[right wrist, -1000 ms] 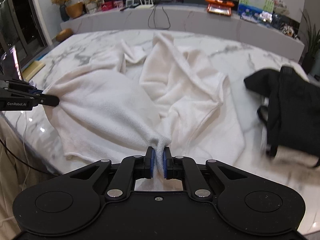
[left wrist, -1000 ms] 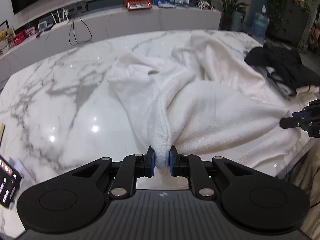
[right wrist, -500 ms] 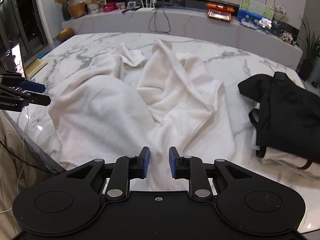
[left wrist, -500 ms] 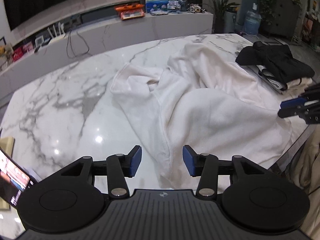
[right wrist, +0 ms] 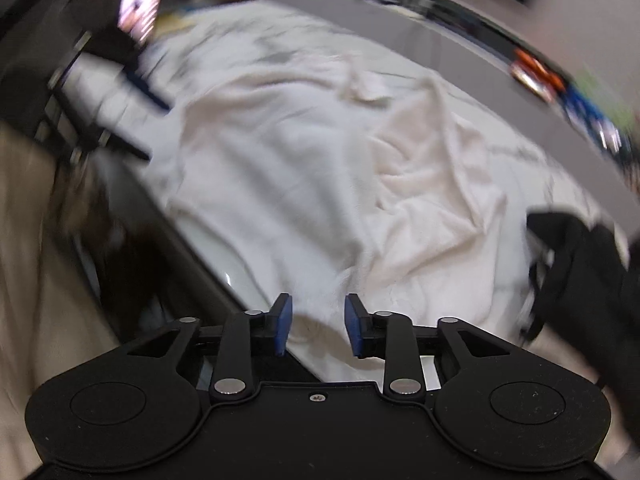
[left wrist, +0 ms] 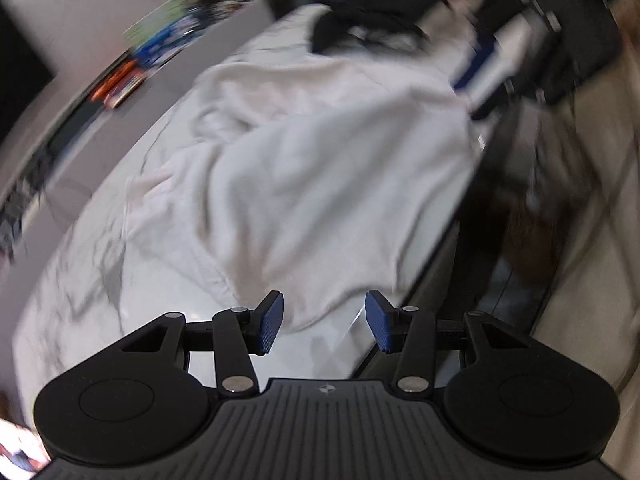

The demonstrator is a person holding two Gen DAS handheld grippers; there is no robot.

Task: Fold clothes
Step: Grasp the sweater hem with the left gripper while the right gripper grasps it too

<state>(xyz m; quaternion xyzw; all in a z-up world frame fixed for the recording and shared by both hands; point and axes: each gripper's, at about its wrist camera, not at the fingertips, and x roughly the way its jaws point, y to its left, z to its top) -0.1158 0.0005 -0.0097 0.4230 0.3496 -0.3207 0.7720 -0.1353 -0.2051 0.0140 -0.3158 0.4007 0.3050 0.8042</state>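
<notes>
From where I sit at the controls, my left gripper [left wrist: 324, 322] hangs with its blue pads [left wrist: 270, 322] spread wide and nothing between them, poised just over the near hem of the white garment [left wrist: 320, 168], close to the table edge. My right gripper [right wrist: 317, 324] is likewise parted, a little less widely, and empty, with the garment's near edge [right wrist: 312, 216] lying just beyond its pads and partly showing in the gap. Both views are heavily smeared and tilted, so fine detail is lost. The garment lies spread and rumpled across the white marble table [left wrist: 80, 280], one edge reaching the table's near rim. In the left view the other gripper [left wrist: 492, 64] shows as a blurred blue-and-white shape off the garment's right side; in the right view the left one appears the same way at upper left [right wrist: 116, 92], near a bright screen [right wrist: 140, 0]. Farther along the table, beside the white garment, sits a heap of black clothing [right wrist: 580, 272], also visible at the far end in the left view [left wrist: 360, 28]. Beyond the table runs a long pale counter [left wrist: 120, 80] with orange and blue items I cannot make out.
</notes>
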